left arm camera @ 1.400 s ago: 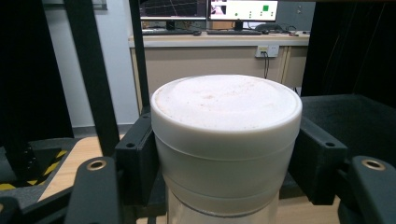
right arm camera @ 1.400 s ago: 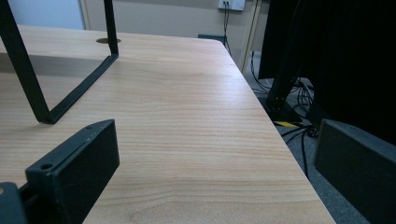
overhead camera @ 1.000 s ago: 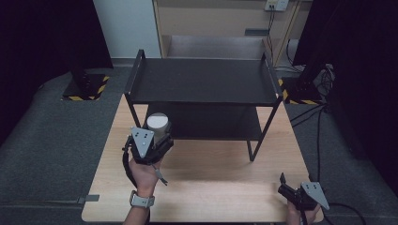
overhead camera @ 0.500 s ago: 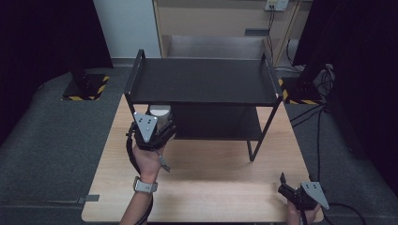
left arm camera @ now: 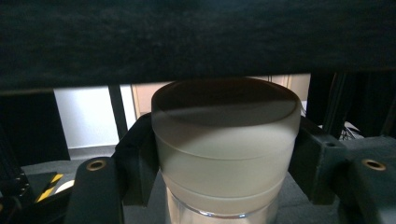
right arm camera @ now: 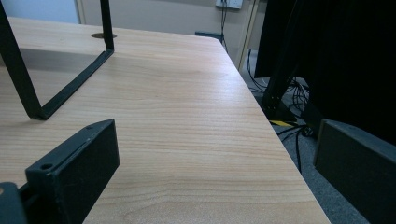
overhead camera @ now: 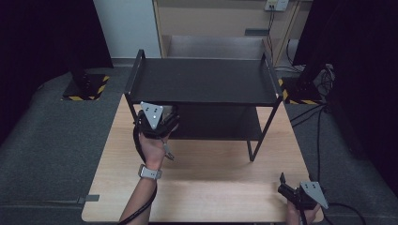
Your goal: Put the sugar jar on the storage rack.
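A jar with a wide white lid (left arm camera: 224,154) and clear glass below it sits between the jaws of my left gripper (left arm camera: 225,161), which is shut on it. The jar's top is just under the dark underside of the rack's upper shelf (left arm camera: 196,37). From above, my left gripper (overhead camera: 157,119) is at the front left of the black two-tier rack (overhead camera: 202,79), at the edge of the lower shelf (overhead camera: 220,123), and its grey plate hides the jar. My right gripper (overhead camera: 284,183) rests at the table's near right corner, open and holding nothing, as also shown by the right gripper (right arm camera: 215,154) in its own view.
The wooden table (overhead camera: 211,187) carries the rack at its far half. A rack leg and foot bar (right arm camera: 65,88) stand left of the right gripper. Yellow-and-black striped bases (overhead camera: 84,89) and cables (overhead camera: 324,108) lie on the grey floor around the table.
My left gripper has carried the jar forward from the open table to the rack's front edge, under the upper shelf. The right gripper has stayed still.
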### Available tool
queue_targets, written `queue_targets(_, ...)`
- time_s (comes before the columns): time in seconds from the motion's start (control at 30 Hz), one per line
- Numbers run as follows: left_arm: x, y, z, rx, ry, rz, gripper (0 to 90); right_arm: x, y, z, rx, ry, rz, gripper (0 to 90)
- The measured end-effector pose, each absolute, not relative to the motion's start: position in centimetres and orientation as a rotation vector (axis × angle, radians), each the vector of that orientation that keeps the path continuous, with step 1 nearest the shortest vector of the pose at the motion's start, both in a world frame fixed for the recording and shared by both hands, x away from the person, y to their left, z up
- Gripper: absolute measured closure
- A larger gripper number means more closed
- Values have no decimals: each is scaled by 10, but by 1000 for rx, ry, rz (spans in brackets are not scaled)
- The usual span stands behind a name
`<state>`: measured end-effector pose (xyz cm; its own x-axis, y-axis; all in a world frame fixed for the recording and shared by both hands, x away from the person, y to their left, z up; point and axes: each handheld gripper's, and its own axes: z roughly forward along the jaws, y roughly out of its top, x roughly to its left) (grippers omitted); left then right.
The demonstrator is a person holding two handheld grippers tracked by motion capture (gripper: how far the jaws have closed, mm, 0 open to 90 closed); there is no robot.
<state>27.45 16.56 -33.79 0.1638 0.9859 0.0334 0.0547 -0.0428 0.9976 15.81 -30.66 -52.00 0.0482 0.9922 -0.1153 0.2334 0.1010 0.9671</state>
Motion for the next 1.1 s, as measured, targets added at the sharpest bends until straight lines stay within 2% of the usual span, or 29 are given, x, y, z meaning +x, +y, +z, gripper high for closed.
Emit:
queue_targets(0.33, 291, 163, -341, 1348, 1111, 1101, 333, 158, -306, -520, 1319, 1383, 959, 7)
queue_targets(0.93, 295, 171, -347, 1332, 1080, 1084, 326, 158, -306, -520, 1314, 1386, 958, 7)
queue_targets(1.1, 296, 171, -345, 1336, 1094, 1062, 277, 158, -306, -520, 1314, 1388, 958, 7)
